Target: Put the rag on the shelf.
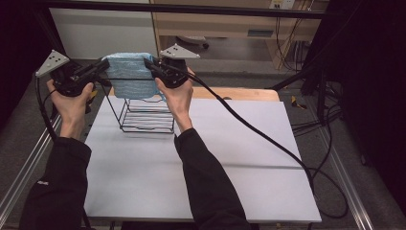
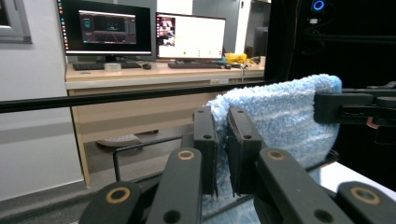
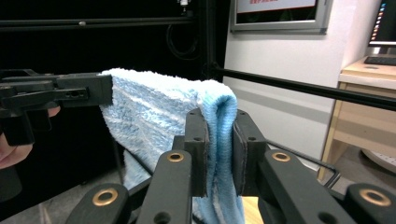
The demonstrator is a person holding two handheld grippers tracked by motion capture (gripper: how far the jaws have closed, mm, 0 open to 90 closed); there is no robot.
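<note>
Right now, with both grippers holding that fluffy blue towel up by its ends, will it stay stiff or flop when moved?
The fluffy blue terry towel likely flops: it hangs folded and sagging between the left gripper and right gripper. It probably weighs little. Its loops might snag on the black wire rack below.

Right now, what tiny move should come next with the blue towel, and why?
Probably lower the towel a bit further onto the wire rack. Both the left hand-held gripper and the right hand-held gripper pinch its folded top edge, and it hangs just above the rack's top bar.
</note>
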